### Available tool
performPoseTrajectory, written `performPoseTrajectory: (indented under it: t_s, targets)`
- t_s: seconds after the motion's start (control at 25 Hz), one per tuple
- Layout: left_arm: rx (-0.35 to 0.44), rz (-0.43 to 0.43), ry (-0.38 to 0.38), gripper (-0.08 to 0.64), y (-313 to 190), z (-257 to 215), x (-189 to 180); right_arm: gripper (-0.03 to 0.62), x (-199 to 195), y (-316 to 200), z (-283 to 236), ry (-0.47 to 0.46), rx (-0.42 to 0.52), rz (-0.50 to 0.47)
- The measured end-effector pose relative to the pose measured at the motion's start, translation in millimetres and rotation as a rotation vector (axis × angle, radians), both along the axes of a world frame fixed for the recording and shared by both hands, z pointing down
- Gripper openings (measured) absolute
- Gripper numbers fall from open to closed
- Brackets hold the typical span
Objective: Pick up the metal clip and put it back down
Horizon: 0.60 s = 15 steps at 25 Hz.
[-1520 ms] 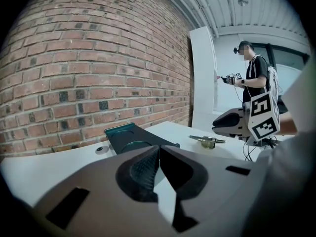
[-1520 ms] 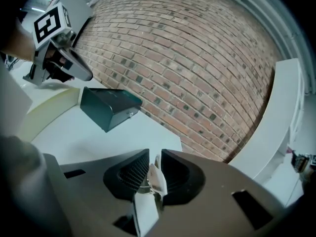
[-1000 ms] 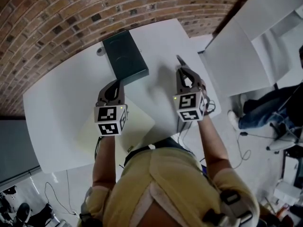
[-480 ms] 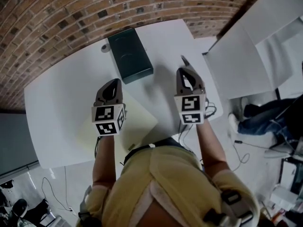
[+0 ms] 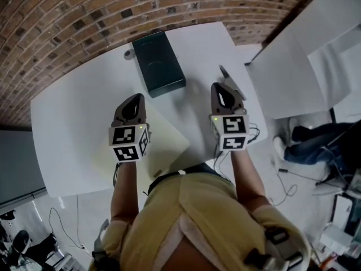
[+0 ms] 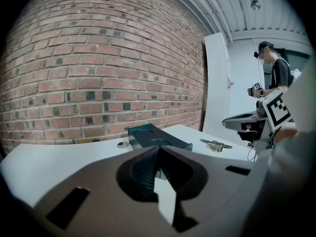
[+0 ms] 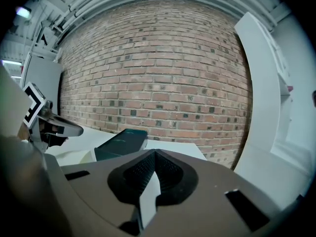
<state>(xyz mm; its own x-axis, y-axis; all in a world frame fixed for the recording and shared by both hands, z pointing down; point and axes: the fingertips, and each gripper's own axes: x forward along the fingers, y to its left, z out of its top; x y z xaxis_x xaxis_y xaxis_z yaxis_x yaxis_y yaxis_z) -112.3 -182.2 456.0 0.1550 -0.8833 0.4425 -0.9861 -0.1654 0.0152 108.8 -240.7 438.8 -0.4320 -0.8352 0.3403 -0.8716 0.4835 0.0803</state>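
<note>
The metal clip (image 5: 227,73) is a small silvery piece with a brass part, lying on the white table (image 5: 79,112) near its right edge. It lies just beyond the tip of my right gripper (image 5: 221,86), apart from it. In the left gripper view the clip (image 6: 216,144) shows flat on the tabletop at the right. It does not show in the right gripper view, where my right gripper (image 7: 154,153) is shut with nothing between its jaws. My left gripper (image 5: 137,98) hovers over the table's middle, its jaws (image 6: 158,149) shut and empty.
A dark green box (image 5: 159,64) stands at the back of the table beside a small round disc (image 5: 128,54). A pale yellow sheet (image 5: 166,145) lies under my left arm. A brick wall (image 5: 67,21) runs behind, a second white table (image 5: 287,72) stands at the right, and cables (image 5: 285,179) hang by the edge.
The head view has shifted a little, so the box and the clip sit slightly further right. Both grippers stay in nearly the same places and the clip has not moved.
</note>
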Motion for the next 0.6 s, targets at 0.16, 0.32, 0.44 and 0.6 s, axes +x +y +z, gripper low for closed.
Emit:
performPoseTrajectory:
  t_s: [0.16,0.32,0.44,0.6]
  targets:
    - [0.000,-0.024,0.005,0.003,3,-1,-8,0.003,2,2,-1,-0.009,-0.007,0.004]
    - [0.004,-0.041,0.006,0.003,7,-4,-13,0.003,0,3,-3,-0.014,-0.004,-0.006]
    - [0.006,-0.047,0.006,0.003,10,-5,-14,0.003,-1,4,-4,-0.014,0.001,-0.011]
    - [0.005,-0.053,0.005,0.003,15,-5,-14,0.003,1,3,-4,-0.027,-0.007,-0.014]
